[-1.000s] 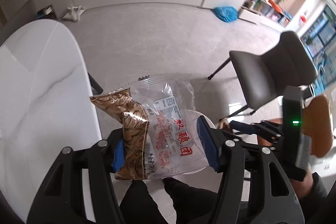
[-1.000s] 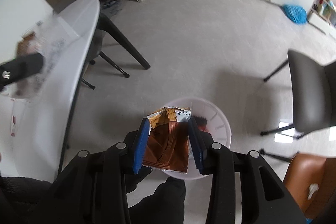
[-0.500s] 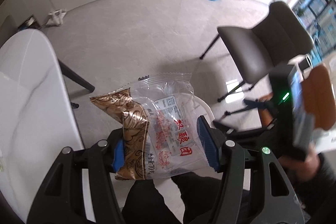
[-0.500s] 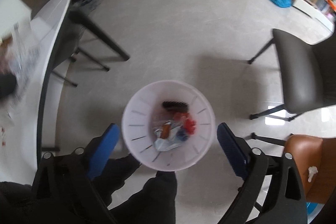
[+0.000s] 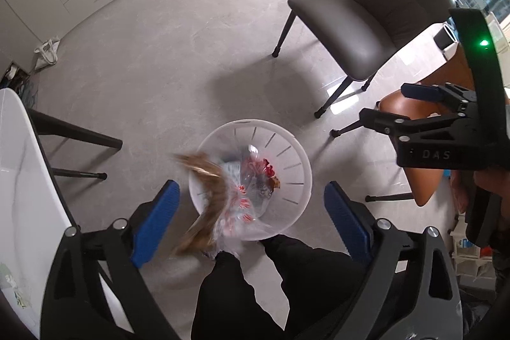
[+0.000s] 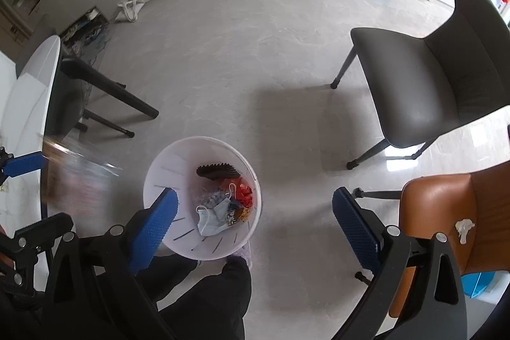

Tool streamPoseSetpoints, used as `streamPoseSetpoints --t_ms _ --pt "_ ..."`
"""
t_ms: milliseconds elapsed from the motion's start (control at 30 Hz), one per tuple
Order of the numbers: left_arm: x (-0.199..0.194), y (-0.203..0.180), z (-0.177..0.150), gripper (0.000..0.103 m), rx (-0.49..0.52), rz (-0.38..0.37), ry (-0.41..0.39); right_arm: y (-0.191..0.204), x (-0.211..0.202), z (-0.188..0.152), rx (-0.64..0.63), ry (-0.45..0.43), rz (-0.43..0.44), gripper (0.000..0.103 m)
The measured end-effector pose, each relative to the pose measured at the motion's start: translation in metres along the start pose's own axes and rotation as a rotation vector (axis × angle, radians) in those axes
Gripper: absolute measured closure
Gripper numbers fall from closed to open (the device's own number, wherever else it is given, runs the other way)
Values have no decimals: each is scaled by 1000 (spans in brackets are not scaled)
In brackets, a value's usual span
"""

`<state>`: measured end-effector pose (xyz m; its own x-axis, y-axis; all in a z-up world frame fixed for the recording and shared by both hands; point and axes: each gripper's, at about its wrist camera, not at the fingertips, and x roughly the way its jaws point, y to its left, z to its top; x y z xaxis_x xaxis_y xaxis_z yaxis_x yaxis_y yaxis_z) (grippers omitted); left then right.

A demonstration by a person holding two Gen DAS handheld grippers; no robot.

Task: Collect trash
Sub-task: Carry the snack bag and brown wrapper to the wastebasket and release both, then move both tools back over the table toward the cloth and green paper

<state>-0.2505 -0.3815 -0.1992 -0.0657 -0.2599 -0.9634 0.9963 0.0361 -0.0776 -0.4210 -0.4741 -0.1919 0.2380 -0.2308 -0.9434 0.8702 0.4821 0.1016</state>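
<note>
Dropping the clear wrapper [image 5: 220, 206] toward the white bin [image 5: 299, 196], my left gripper [image 5: 251, 219] has just sprung wide; right gripper [image 6: 255, 219] gapes empty. Next, probably more trash.

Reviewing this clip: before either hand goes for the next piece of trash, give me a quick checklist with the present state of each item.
1. Left claw free of its load: ok, jaws have just opened wide, pads off the snack bag.
2. Snack bag headed into the white bin: cannot tell, it is blurred in mid-fall over the near rim.
3. Right claw empty: ok, open, nothing between the pads.
4. Bin upright on the floor: ok.
5. Room left in the bin: ok, the face mask and wrappers lie low.
</note>
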Motion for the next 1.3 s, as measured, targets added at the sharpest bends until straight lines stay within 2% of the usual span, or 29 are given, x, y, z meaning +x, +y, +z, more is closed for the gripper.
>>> streamPoseSetpoints --t_ms 100,467,667,767,867,1000,1100,1233,1300 --pt "-4 1 0 8 2 0 -14 1 1 1 -3 8 7 6" --pt "-3 2 2 8 -17 7 -27 7 3 10 -38 8 22 6" --pt "-13 15 0 8 -75 29 -68 21 -4 18 -75 -1 37 6" --pt "-28 32 -6 8 -144 74 -110 44 -12 27 -148 -19 59 6" --pt "-52 59 -18 8 -250 130 -165 80 -20 41 -244 -35 118 6" --pt "-85 106 -47 8 -445 202 -221 143 -30 60 -412 -63 194 6" --pt "-110 142 -78 8 -594 265 -254 193 -35 69 -533 -79 251 6" --pt "-142 194 -136 8 -793 396 -288 265 -35 72 -663 -83 336 6" --pt "-153 219 -163 8 -875 437 -295 296 -34 70 -715 -75 369 6"
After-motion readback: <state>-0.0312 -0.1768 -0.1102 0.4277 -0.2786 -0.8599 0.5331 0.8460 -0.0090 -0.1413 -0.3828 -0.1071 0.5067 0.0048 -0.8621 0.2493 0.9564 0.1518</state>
